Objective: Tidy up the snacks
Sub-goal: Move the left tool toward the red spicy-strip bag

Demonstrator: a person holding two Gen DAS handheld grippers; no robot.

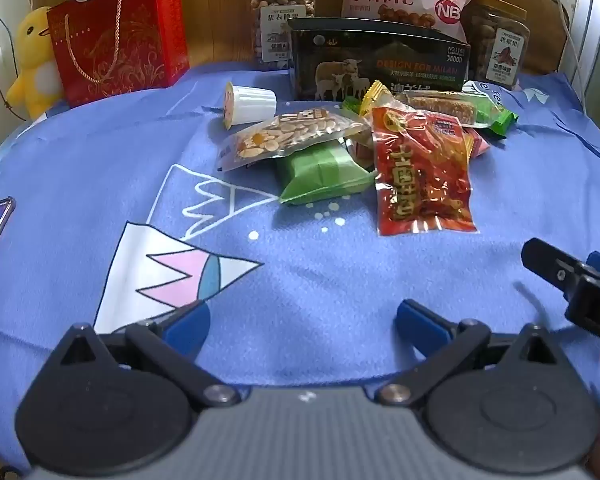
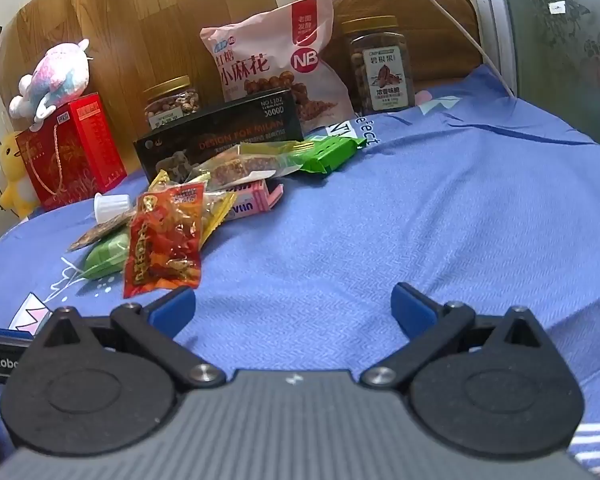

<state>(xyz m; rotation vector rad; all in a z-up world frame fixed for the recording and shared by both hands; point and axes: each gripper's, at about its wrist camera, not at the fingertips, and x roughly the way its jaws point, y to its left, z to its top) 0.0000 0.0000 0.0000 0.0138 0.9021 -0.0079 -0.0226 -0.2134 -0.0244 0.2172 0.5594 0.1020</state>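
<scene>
Both grippers stand wide with nothing between the blue pads: the left gripper (image 1: 302, 322) hangs over bare blue cloth (image 1: 320, 272), and the right gripper (image 2: 294, 312) does the same, its left pad just short of the snack pile. The surface looks like a cloth-covered desk, though the cover hides what is beneath. Nearest of the snacks is the red packet (image 2: 165, 240), ahead and to the left of the right gripper and almost at its left fingertip; from the left gripper the same red packet (image 1: 422, 172) lies ahead and to the right, well apart. Its long axis runs roughly away from both grippers, so I judge the right one the nearer and better placed for a first pick. Beyond it, from the left gripper, lie a green pack (image 1: 324, 172), a seed pouch (image 1: 288, 136) resting partly on that pack, and a white cup (image 1: 250, 105) on its side. What lies under the pile's middle is hidden by overlapping wrappers. Farthest stand a dark box (image 1: 380, 62), two jars and a red gift bag (image 1: 120, 32); the right gripper's body is cut off at the left view's edge
</scene>
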